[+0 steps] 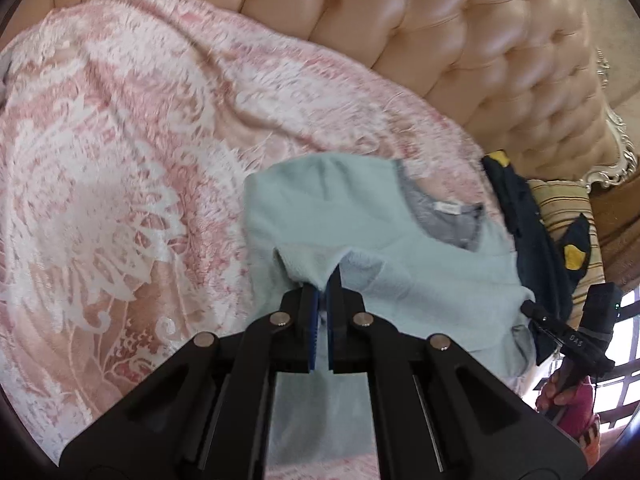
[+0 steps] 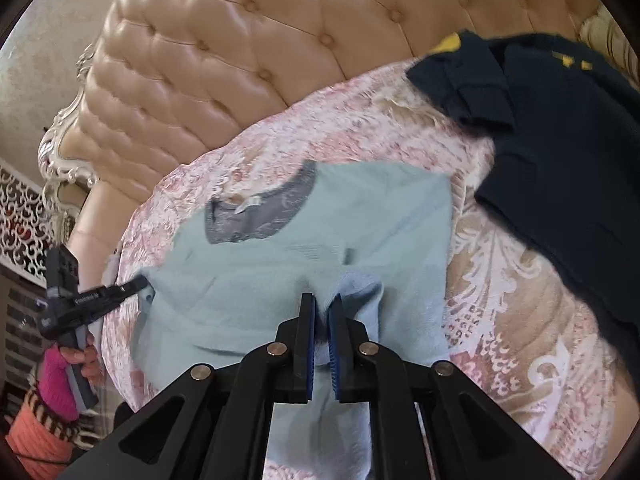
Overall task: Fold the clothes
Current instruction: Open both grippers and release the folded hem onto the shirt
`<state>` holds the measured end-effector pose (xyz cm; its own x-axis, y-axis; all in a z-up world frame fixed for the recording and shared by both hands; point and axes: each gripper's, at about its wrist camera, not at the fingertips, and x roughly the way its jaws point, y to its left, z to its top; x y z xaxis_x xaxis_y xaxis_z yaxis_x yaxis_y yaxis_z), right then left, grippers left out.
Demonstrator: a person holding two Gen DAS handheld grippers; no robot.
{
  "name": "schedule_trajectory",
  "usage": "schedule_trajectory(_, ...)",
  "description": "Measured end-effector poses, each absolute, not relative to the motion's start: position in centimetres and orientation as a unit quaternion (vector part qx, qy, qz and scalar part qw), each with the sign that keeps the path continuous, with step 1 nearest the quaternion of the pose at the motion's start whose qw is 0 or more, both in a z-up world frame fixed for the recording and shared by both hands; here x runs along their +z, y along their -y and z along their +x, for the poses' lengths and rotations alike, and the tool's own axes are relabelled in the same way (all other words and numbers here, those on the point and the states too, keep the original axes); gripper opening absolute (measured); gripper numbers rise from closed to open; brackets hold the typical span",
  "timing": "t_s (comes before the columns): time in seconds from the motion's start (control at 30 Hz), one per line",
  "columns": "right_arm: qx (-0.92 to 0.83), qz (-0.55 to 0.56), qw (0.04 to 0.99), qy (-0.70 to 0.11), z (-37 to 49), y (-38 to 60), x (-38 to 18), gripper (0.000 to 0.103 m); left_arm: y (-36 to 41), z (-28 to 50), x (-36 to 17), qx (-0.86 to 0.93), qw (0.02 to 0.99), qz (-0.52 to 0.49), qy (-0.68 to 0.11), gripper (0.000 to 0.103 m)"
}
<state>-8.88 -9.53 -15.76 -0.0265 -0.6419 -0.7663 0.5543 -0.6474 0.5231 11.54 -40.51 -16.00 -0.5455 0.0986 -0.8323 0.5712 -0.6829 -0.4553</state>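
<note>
1. Sweater fabric, pale blue (image 1: 400, 256), is pinched in both of our grippers. The left gripper (image 1: 322, 284) has its fingers nearly closed on a raised fold of cloth, which peaks just ahead of the fingertips. The right gripper (image 2: 320, 312) is likewise almost closed, with a bunched edge of the sweater (image 2: 304, 248) rising against its right finger and cloth running back between the pads.

2. We judge both holds to be on the lower hem or side, so that the garment can be lifted and carried over toward its grey neckline as a fold; the two pinches would keep the edge level.

3. Beyond the fingers the sweater lies spread on the pink patterned blanket (image 1: 120, 160), neckline away from us, with the tufted headboard (image 1: 440, 40) behind it.

4. To the right of the sweater, a dark navy garment (image 2: 560, 140) with yellow marks lies on the blanket, close beside it but not under our fingers.

5. Only the left wrist view shows the wide bare blanket left of the fingers and a striped cushion (image 1: 560, 208) past the navy garment (image 1: 536, 240).

6. Only the right wrist view shows the navy garment spread out and, at far left, the other gripper gripping the sweater's edge, held by a hand (image 2: 80, 360) in a pink sleeve.
</note>
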Motion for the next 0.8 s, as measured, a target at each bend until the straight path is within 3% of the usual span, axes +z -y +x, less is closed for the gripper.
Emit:
schedule_trajectory(0.03,-0.714,0.562,0.414,0.045,-9.2,9.4,-16.1,0.016,40.6,11.5,-16.2,-0.797,0.147,0.453,-0.372,0.005)
schedule_trajectory(0.1,-0.714,0.566,0.410,0.048,-9.5,9.2,-16.3,0.051,40.7,11.5,-16.5,-0.795,0.144,0.453,-0.377,0.007)
schedule_trajectory(0.17,-0.713,0.559,0.420,0.052,-9.5,8.9,-15.9,0.065,40.8,11.6,-16.9,-0.793,0.142,0.453,-0.381,0.011)
schedule_trajectory(0.2,-0.717,0.553,0.422,0.056,-9.4,8.6,-15.5,0.070,41.0,11.7,-16.9,-0.793,0.132,0.446,-0.393,0.019)
schedule_trajectory(0.23,-0.720,0.546,0.423,0.063,-9.4,8.1,-15.1,0.072,41.2,11.9,-16.8,-0.793,0.120,0.437,-0.407,0.041)
schedule_trajectory(0.27,-0.722,0.543,0.423,0.071,-9.5,7.8,-14.7,0.076,41.3,12.0,-16.7,-0.793,0.108,0.428,-0.421,0.055)
schedule_trajectory(0.3,-0.725,0.539,0.421,0.078,-9.5,7.2,-14.3,0.077,41.4,12.3,-16.4,-0.793,0.090,0.413,-0.438,0.080)
schedule_trajectory(0.33,-0.732,0.531,0.419,0.080,-9.3,6.7,-13.8,0.078,41.5,12.5,-16.0,-0.794,0.071,0.396,-0.456,0.096)
schedule_trajectory(0.37,-0.738,0.524,0.416,0.082,-9.1,6.1,-13.3,0.078,41.5,12.8,-15.3,-0.800,0.074,0.385,-0.454,0.102)
schedule_trajectory(0.5,-0.774,0.464,0.429,0.048,-7.0,4.9,-10.4,0.078,41.9,14.4,-12.5,-0.822,0.066,0.334,-0.457,0.103)
schedule_trajectory(0.57,-0.786,0.428,0.446,-0.017,-4.8,5.7,-9.3,0.077,41.8,15.2,-11.1,-0.833,0.076,0.317,-0.447,0.103)
schedule_trajectory(0.63,-0.786,0.401,0.463,-0.085,-2.2,6.7,-8.9,0.069,41.1,16.1,-9.5,-0.850,0.079,0.306,-0.422,0.103)
schedule_trajectory(0.7,-0.766,0.399,0.486,-0.132,0.1,7.7,-9.6,0.049,39.5,17.0,-7.9,-0.872,0.070,0.304,-0.378,0.103)
schedule_trajectory(0.8,-0.738,0.406,0.504,-0.192,3.2,8.9,-12.3,0.037,35.9,17.6,-8.2,-0.883,0.039,0.323,-0.337,0.103)
